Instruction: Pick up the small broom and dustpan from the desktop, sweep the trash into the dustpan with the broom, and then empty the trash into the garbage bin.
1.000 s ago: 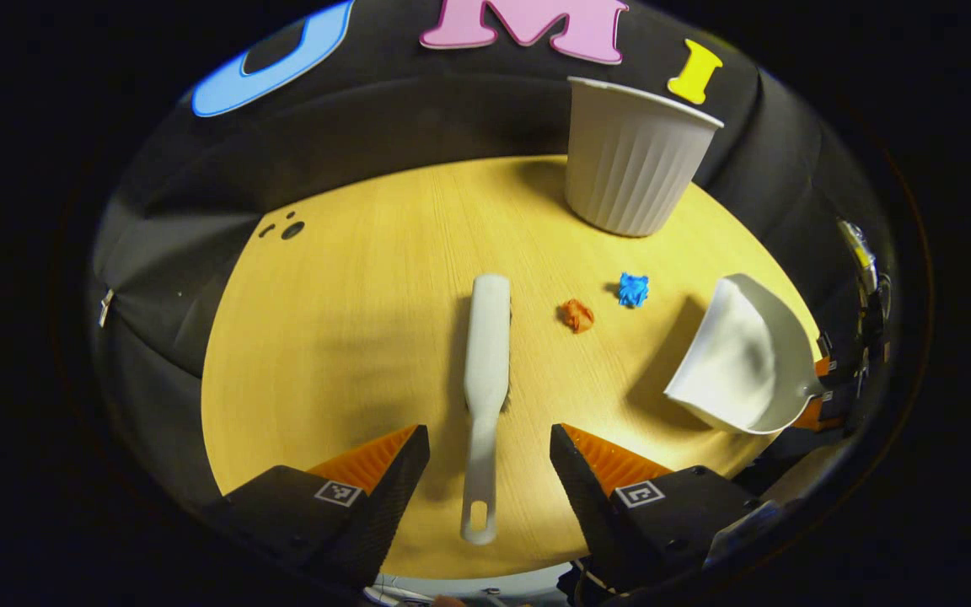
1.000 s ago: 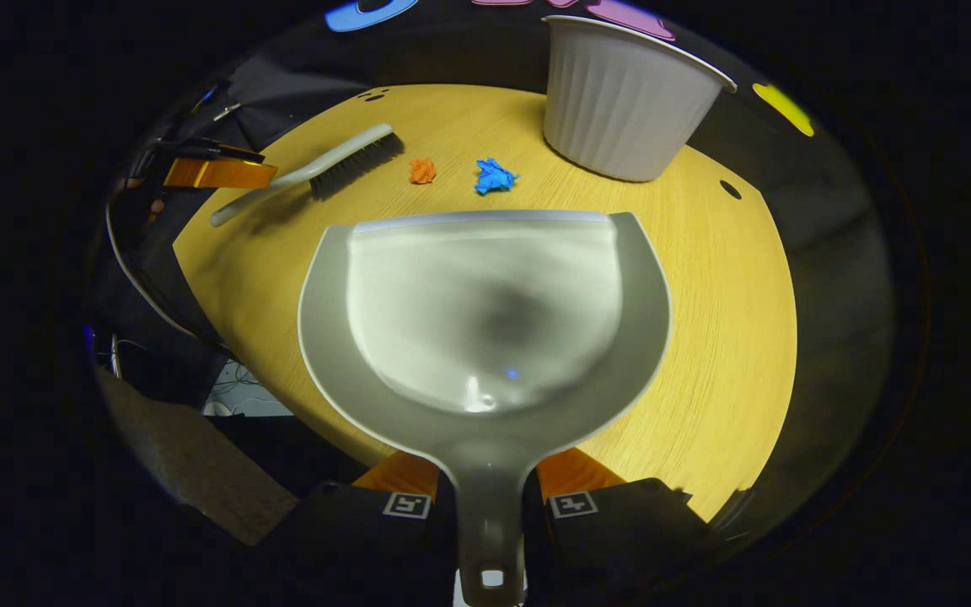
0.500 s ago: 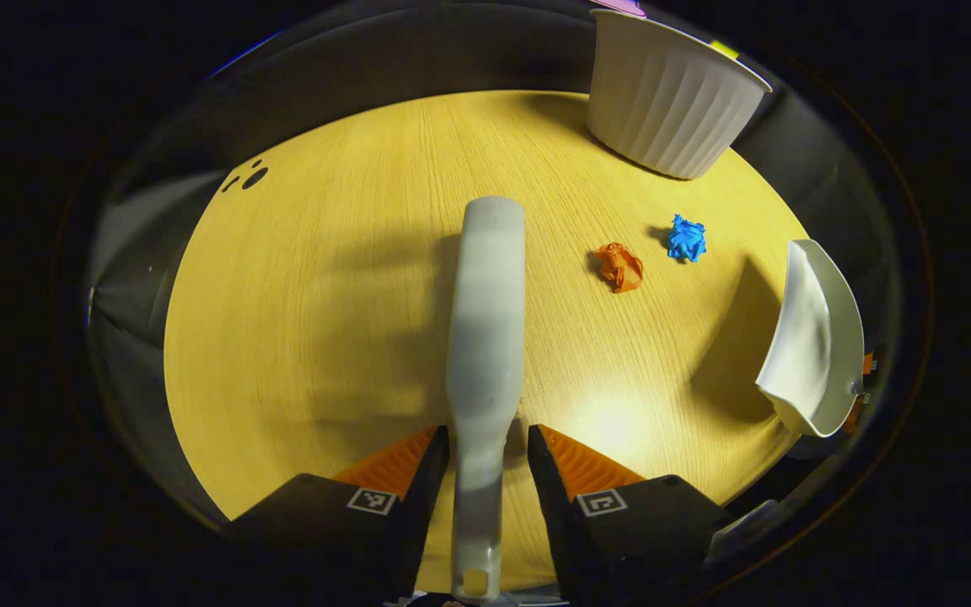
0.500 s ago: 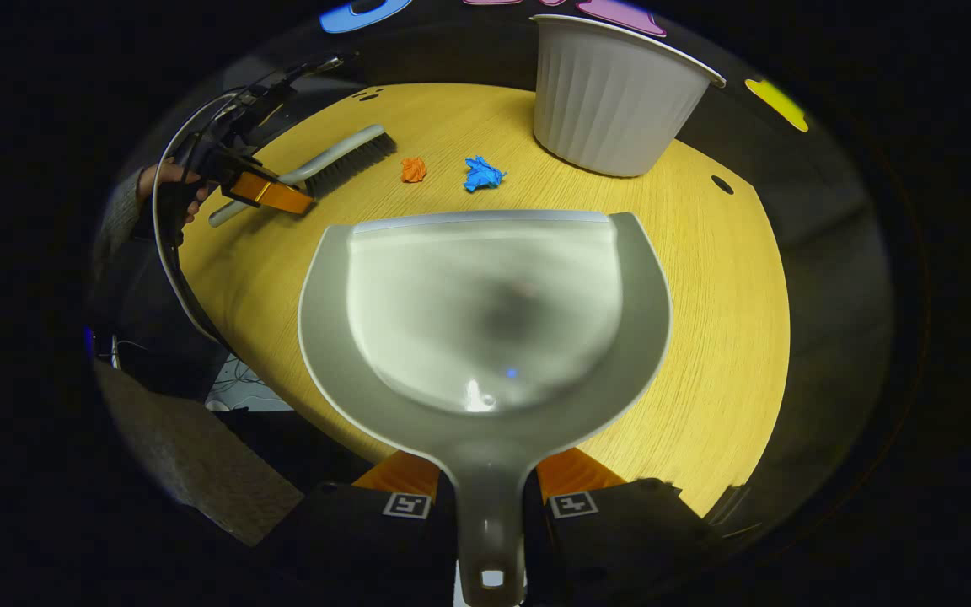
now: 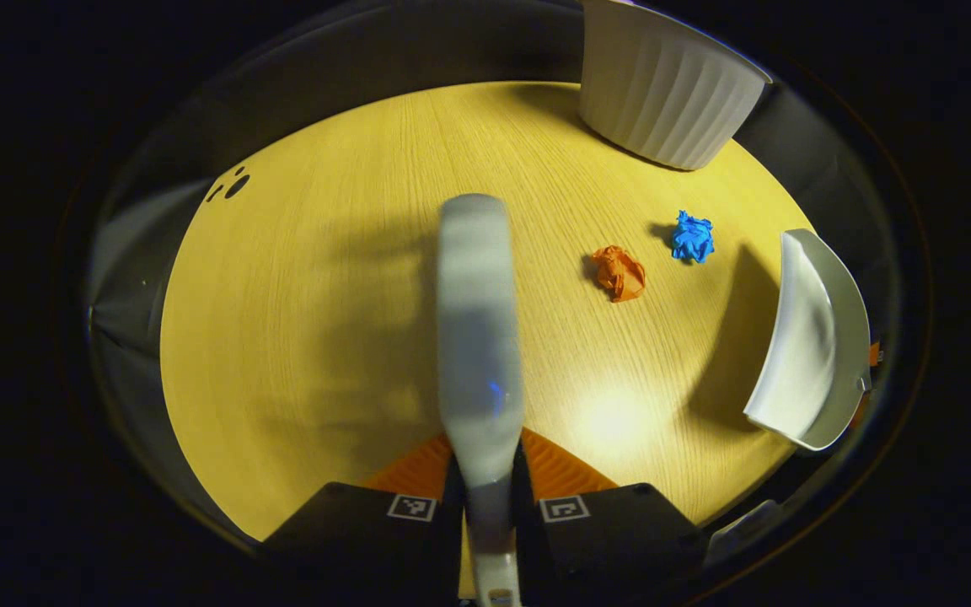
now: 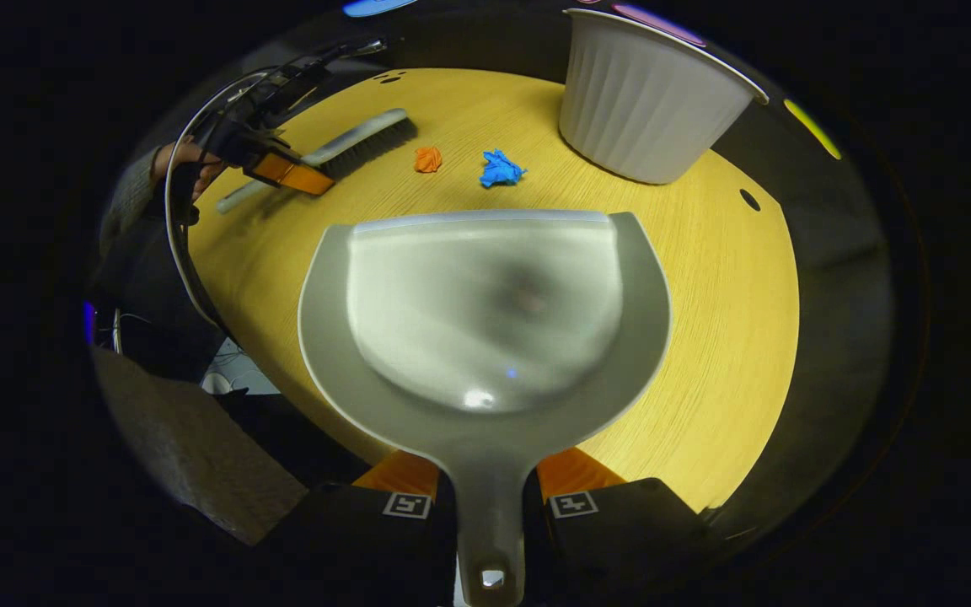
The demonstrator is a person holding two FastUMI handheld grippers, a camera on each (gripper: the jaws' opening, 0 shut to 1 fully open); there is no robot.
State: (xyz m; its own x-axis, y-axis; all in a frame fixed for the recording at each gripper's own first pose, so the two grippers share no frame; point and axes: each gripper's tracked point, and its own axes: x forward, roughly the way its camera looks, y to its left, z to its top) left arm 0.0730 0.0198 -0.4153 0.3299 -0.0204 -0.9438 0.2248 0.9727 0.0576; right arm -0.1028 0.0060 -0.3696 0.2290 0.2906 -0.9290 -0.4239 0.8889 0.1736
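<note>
With the left gripper [image 5: 485,472] clamped on the broom [image 5: 477,329] handle and the right gripper [image 6: 490,493] gripping the dustpan [image 6: 485,312], a hard sweep could flick the orange scrap [image 5: 619,272] and blue scrap [image 5: 691,237] on the desktop [image 5: 325,295] past the pan.

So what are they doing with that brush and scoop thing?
A person is tidying a round wooden table using two sets of tongs. The left tongs are shut on the handle of the small broom, and the right tongs are shut on the handle of the dustpan. Two bits of crumpled trash, one orange and one blue, lie unswept on the table near the white garbage bin.
</note>
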